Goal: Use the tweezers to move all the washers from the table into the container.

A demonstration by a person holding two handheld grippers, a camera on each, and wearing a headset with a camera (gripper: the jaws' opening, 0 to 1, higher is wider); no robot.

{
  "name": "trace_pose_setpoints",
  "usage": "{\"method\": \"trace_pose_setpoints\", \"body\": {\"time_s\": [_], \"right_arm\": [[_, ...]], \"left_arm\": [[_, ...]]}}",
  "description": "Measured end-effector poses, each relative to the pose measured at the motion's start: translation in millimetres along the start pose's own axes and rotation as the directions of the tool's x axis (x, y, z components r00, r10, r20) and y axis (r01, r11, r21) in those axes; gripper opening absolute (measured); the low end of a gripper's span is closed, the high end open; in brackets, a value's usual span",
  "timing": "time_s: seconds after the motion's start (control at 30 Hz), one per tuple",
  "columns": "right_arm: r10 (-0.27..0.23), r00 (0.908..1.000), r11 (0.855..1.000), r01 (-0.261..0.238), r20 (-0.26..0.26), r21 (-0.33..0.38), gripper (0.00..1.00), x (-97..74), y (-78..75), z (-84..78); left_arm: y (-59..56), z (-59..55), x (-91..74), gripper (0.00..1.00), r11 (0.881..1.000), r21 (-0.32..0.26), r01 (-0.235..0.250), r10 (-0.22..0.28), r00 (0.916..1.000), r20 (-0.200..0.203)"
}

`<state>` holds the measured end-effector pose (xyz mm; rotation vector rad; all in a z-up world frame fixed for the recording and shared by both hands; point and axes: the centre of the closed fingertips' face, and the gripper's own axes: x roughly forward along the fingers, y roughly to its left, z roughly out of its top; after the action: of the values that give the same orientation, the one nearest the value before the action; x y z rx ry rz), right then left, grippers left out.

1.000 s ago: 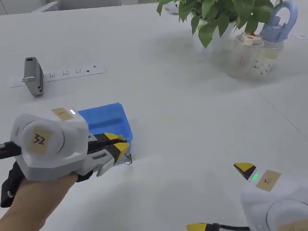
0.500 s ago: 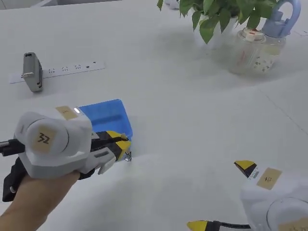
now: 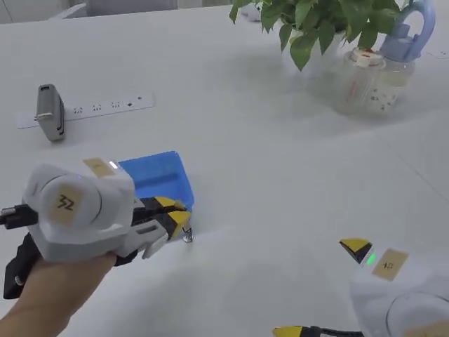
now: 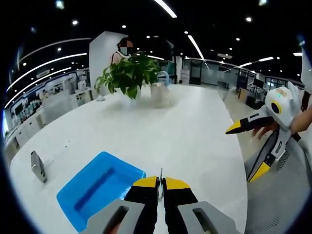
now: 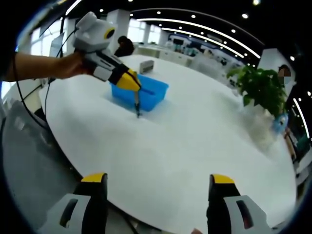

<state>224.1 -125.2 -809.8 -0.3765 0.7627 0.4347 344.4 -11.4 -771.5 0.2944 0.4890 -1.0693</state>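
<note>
Left tongs (image 3: 179, 215) with tweezers (image 3: 187, 234) marginally lower toward table (image 3: 280, 196).

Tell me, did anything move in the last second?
Nothing visibly moved; only the head camera shifted a little. The left gripper stays shut on the tweezers, their tips down at the table beside the blue container. The right gripper stays open, apart.

Left gripper (image 3: 179, 219), gripped by a hand (image 3: 52, 291), has its jaws pressed together on tweezers (image 3: 186, 234); right gripper (image 3: 319, 288) gapes wide.
</note>
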Motion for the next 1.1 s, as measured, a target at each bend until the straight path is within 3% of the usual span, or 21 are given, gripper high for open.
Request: {"method": "trace_pose_setpoints", "body": {"time_s": [0.43, 0.8, 0.93, 1.1], "right_arm": [[-0.007, 1.0, 1.0, 0.007, 0.006, -0.004, 0.84, -0.8, -0.8, 0.9], [-0.015, 0.9998, 1.0, 0.015, 0.01, -0.006, 0.84, -1.0, -1.7, 1.5], [-0.017, 0.9998, 1.0, 0.017, 0.009, -0.007, 0.84, -1.1, -1.9, 1.3], [-0.016, 0.9997, 1.0, 0.016, 0.017, -0.002, 0.85, -1.8, -1.9, 2.6]], "left_arm": [[1.9, 29.3, -21.2, 0.0, 1.0, 0.028, -0.009, 0.007, 0.9989, 0.047], [19.1, 54.3, -37.1, 0.0, 0.997, 0.052, -0.057, 0.052, 0.9938, 0.098], [25.8, 59.4, -37.7, 0.0, 0.995, 0.062, -0.074, 0.067, 0.9919, 0.108], [35.7, 56.4, -32.4, 0.0, 0.995, 0.056, -0.087, 0.081, 0.9914, 0.102]]}}
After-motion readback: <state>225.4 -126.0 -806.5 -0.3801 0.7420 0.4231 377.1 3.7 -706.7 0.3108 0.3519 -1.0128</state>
